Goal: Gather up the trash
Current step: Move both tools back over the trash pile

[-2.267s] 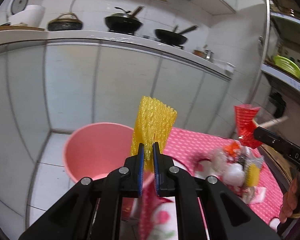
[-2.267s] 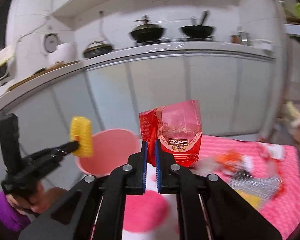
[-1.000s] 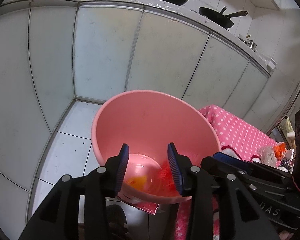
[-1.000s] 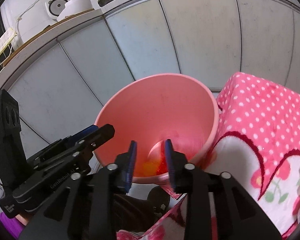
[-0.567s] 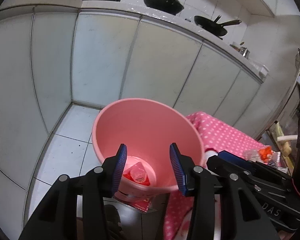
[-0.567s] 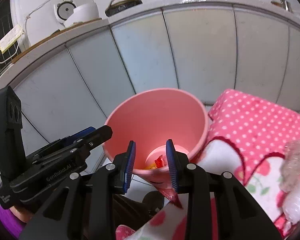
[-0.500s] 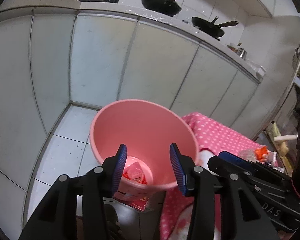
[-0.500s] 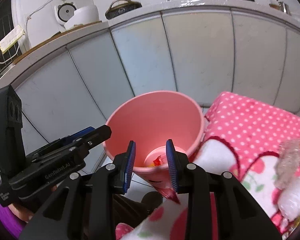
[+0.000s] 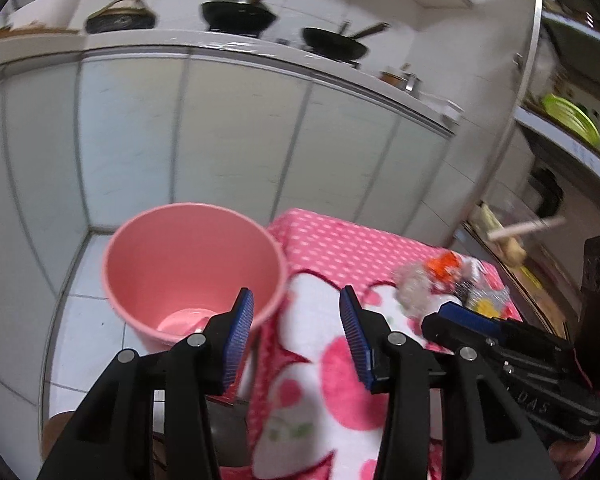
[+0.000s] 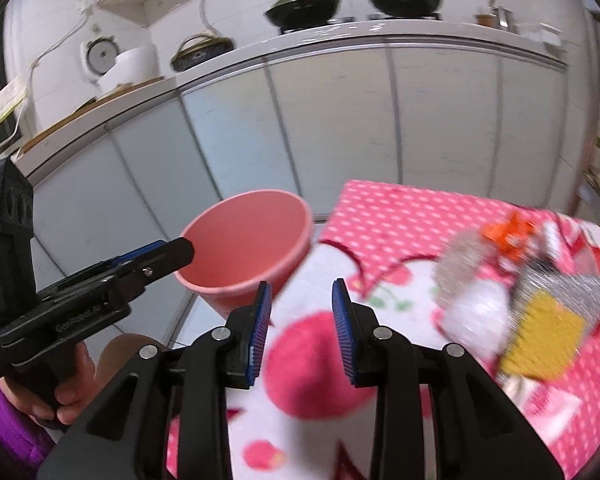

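Nothing is held between the parted jaws of the left gripper (image 9: pixel 296 332) or the right gripper (image 10: pixel 302 320) — both are empty. Beyond the right fingertips and off to their right, the trash pile (image 10: pixel 540 292) is best approached low over the pink cloth (image 10: pixel 400 216), with one loose piece picked out — the pink bucket (image 10: pixel 248 248) stands past the left fingers.

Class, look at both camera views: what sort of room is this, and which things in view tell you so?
Most likely a home kitchen: two black woks sit on a long white counter above cabinet doors, with a rice cooker at its far end.
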Motion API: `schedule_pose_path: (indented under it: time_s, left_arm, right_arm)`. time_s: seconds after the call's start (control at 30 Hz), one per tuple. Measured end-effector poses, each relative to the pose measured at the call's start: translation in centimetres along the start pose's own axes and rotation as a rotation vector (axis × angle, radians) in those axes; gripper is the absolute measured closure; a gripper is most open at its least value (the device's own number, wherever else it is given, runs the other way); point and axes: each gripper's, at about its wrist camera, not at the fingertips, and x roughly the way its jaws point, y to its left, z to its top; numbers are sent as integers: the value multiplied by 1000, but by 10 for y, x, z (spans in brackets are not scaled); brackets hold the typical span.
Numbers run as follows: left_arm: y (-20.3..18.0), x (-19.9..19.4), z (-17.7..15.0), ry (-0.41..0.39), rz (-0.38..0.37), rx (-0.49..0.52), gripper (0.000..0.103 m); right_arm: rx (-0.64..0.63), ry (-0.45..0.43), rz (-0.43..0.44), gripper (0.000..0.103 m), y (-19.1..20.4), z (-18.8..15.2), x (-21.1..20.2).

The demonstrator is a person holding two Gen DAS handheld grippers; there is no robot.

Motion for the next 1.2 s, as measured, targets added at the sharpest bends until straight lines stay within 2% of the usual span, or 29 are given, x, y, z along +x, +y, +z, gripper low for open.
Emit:
schedule_pose_path:
  time_s: [0.47,0.9,1.0,1.2]
  left_arm:
    - [-78,19,-22,81,-134,150,59]
    - [-150,51,-39,159,-251,282,59]
    - [-169,62,-39,172,-270,311,59]
    - [-201,90,-42,194,-277,362,59]
  right_arm:
    - [194,-26,-210,71,-105,-54,-67]
    - [296,1,-258,71,-157,-84,-77]
    - [309,7,-262,58,-167,-88,-78]
    - [333,14,-246,56,-179,-94,-77]
